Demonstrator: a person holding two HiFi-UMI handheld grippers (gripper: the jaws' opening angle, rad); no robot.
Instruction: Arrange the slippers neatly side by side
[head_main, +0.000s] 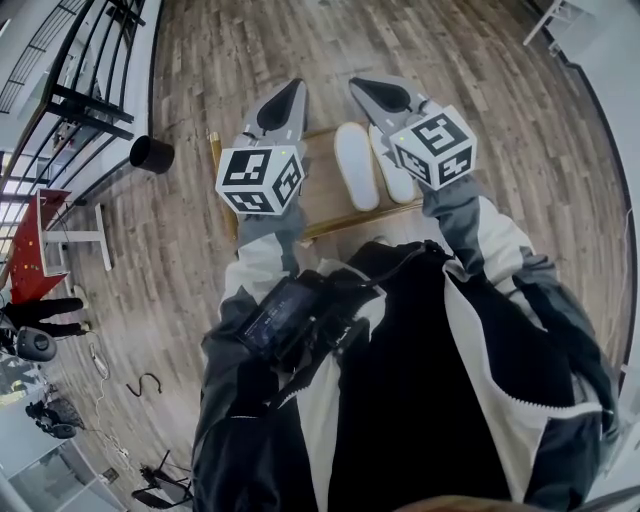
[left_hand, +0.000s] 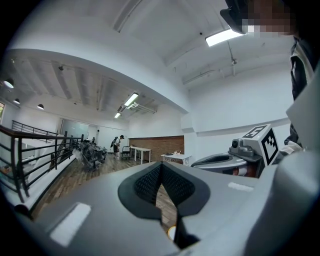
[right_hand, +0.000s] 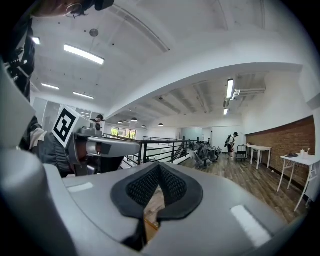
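Note:
Two white slippers lie side by side on a low wooden board (head_main: 318, 190): one slipper (head_main: 356, 165) in full view, the other (head_main: 397, 178) partly hidden behind my right gripper's marker cube. My left gripper (head_main: 283, 105) is held above the board's left part, shut and empty. Over the slippers' far ends my right gripper (head_main: 378, 95) is also shut on nothing. Both gripper views point level across the room. In the left gripper view the jaws (left_hand: 161, 182) meet, and so do the jaws in the right gripper view (right_hand: 159, 182). Neither gripper touches a slipper.
A black bin (head_main: 151, 154) stands on the wood floor left of the board. A black railing (head_main: 90, 100) runs along the far left. White tables (right_hand: 300, 167) and a person (right_hand: 234, 145) are far across the room. A cable (head_main: 145, 383) lies on the floor at lower left.

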